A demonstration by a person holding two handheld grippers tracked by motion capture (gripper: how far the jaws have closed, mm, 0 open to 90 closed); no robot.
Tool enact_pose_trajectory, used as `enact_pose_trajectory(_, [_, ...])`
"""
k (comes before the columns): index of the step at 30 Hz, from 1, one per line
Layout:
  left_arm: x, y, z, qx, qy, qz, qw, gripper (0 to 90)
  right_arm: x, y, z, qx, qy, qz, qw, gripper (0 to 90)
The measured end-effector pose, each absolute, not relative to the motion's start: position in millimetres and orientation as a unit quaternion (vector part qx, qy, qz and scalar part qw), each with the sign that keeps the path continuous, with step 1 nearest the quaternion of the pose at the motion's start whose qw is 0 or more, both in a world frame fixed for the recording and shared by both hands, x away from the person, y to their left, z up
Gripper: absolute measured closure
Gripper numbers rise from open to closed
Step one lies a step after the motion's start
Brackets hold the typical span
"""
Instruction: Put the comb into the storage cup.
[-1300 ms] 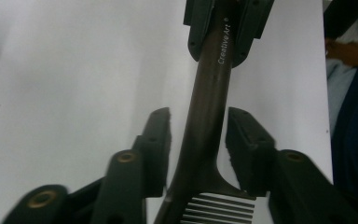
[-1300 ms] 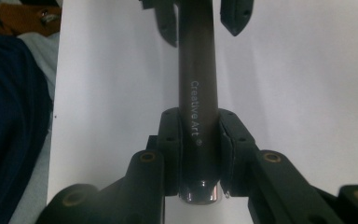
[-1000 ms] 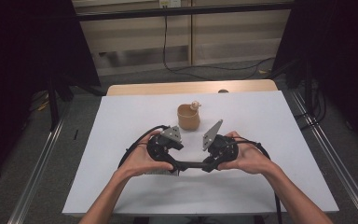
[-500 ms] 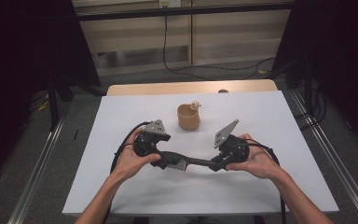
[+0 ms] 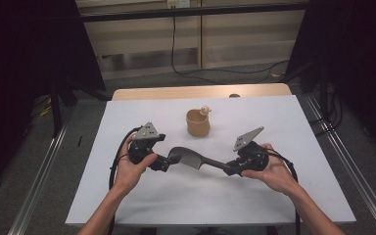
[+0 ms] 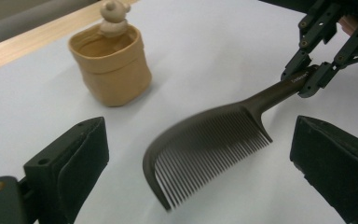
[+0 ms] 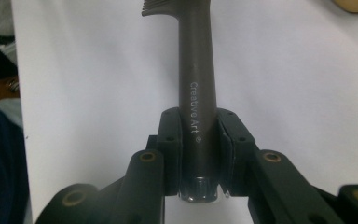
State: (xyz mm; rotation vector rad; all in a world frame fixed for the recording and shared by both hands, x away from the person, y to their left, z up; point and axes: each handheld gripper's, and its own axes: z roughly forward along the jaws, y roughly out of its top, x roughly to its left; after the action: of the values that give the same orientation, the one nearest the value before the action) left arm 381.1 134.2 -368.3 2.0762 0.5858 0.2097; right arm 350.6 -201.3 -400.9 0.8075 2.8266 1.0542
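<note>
A dark grey comb (image 5: pixel 188 157) hovers just above the white table. My right gripper (image 5: pixel 229 169) is shut on its handle; in the right gripper view both pads (image 7: pixel 170 135) squeeze the handle (image 7: pixel 196 70) near its butt end. My left gripper (image 5: pixel 165 163) is open at the toothed end. Its jaws have just been opening. In the left gripper view the comb's teeth (image 6: pixel 205 140) lie between the wide-apart jaws, clear of both pads (image 6: pixel 81 149). My right gripper (image 6: pixel 310 77) shows beyond, clamping the handle. A tan cup (image 5: pixel 198 122) with a small bear figure on its rim stands behind the comb.
The white table sheet (image 5: pixel 274 196) has free room in front and on both sides. A wooden edge (image 5: pixel 200 92) runs along the back. Metal rails (image 5: pixel 39 191) flank the table on the floor. The tan cup (image 6: pixel 109 63) stands left of the comb in the left gripper view.
Both hands have moved apart. The left gripper opened off the comb's toothed end and slid left. The right gripper drew right with the comb's handle.
</note>
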Motion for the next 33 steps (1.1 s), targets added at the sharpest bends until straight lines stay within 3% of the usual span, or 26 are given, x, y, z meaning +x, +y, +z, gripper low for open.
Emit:
enact_pose_trajectory(22, [352, 156, -393, 0.804, 0.248, 0.128, 0.525, 4.1, 340, -216, -413, 0.302, 0.864, 0.402, 0.034, 72.8])
enact_pose_trajectory(33, [344, 159, -400, 0.786, 0.268, 0.121, 0.544, 3.9, 335, -222, -414, 0.32, 0.84, 0.435, 0.053, 72.8])
